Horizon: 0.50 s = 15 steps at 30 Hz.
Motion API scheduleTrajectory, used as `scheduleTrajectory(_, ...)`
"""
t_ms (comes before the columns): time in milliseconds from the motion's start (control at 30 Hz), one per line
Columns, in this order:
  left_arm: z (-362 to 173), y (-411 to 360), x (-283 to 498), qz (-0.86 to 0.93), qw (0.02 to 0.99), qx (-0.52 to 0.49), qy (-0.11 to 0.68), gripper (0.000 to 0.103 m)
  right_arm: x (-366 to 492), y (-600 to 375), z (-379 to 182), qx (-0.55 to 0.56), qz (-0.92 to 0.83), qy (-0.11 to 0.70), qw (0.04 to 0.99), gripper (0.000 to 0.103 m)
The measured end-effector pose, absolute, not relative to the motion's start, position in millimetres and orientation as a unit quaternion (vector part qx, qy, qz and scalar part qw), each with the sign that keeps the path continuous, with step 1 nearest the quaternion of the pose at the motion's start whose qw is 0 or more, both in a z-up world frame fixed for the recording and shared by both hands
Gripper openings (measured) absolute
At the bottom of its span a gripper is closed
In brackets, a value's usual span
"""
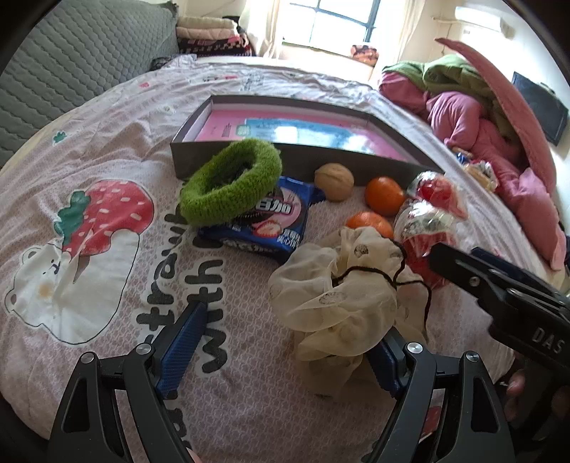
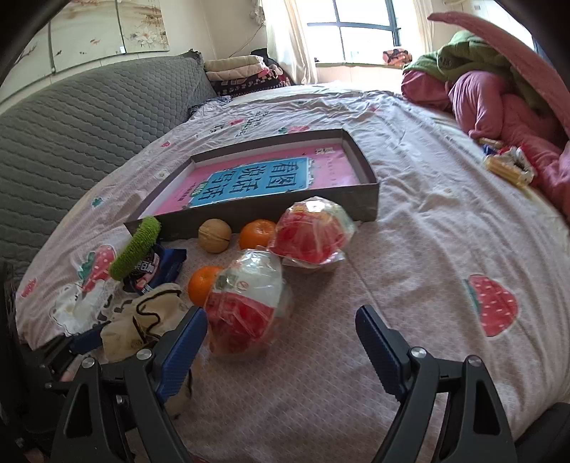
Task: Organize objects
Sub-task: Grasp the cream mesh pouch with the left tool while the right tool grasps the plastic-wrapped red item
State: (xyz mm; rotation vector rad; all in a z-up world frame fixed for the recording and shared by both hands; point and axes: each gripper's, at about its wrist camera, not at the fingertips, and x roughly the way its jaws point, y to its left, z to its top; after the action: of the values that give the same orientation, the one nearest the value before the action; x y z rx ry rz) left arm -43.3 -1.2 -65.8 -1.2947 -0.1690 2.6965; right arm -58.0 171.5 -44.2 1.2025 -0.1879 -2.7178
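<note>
On strawberry-print bedspread (image 2: 409,199) by sunlit window (image 2: 363,32), both tongs (image 1: 285,342) (image 2: 281,331) agape.

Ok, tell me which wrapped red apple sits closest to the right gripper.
The plastic-wrapped apple beside the near orange, just ahead of the right gripper; the other wrapped apple sits by the box.

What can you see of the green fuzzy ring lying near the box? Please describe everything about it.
The green fuzzy ring is a closed loop of bright green, shaggy, yarn-like fabric with an open middle. It is whole and keeps its round shape. It sits tilted: its lower side rests on the blue cookie packet, and its upper side leans against the front wall of the dark shallow box. It is outside the box, at the left end of the objects. No gripper touches it.
</note>
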Motion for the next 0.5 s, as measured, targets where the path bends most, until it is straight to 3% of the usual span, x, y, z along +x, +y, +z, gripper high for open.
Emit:
scheduleTrajectory(267,-66.8,0.8,-46.0,0.898,0.077,-0.43,-0.06,0.082,-70.8,170.0,-50.6,0.411,-0.902,-0.091,0.092,0.081)
scheduleTrajectory(500,-66.9,-0.5,-45.8,0.899,0.081,-0.426,-0.067,0.056,-76.6,160.0,-58.4,0.423,-0.893,-0.098,0.116,0.064)
